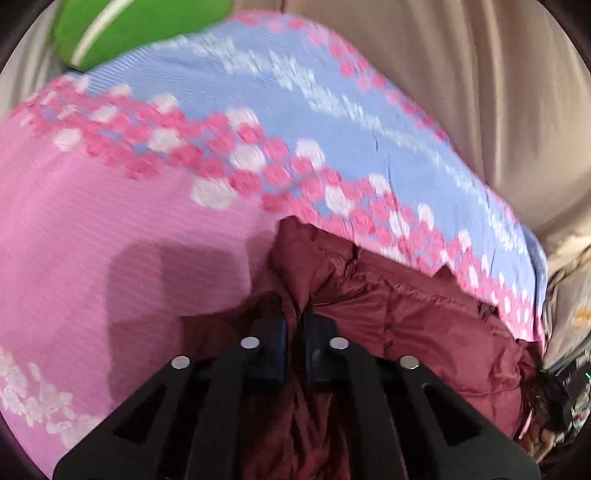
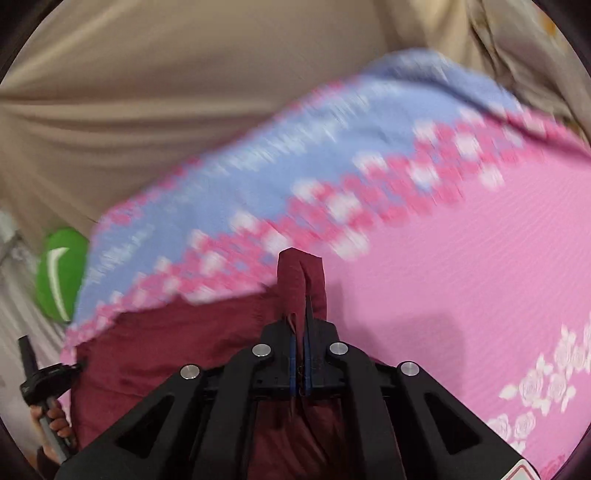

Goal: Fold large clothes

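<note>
A dark red padded jacket (image 1: pixel 406 314) lies on a bed covered with a pink and blue flowered sheet (image 1: pixel 110 221). My left gripper (image 1: pixel 294 321) is shut on a fold of the jacket, and the cloth bunches up between its pads. In the right wrist view the same dark red jacket (image 2: pixel 166 350) spreads to the left. My right gripper (image 2: pixel 301 325) is shut on a raised edge of it, with a strip of the fabric standing up past the fingertips over the pink sheet (image 2: pixel 443 277).
Beige curtains (image 1: pixel 480 92) hang behind the bed. A green cushion (image 1: pixel 129 29) lies at the bed's far corner, also seen as a green cushion (image 2: pixel 61 273). A hand (image 2: pixel 55 421) holding the other gripper's handle shows at the lower left of the right wrist view.
</note>
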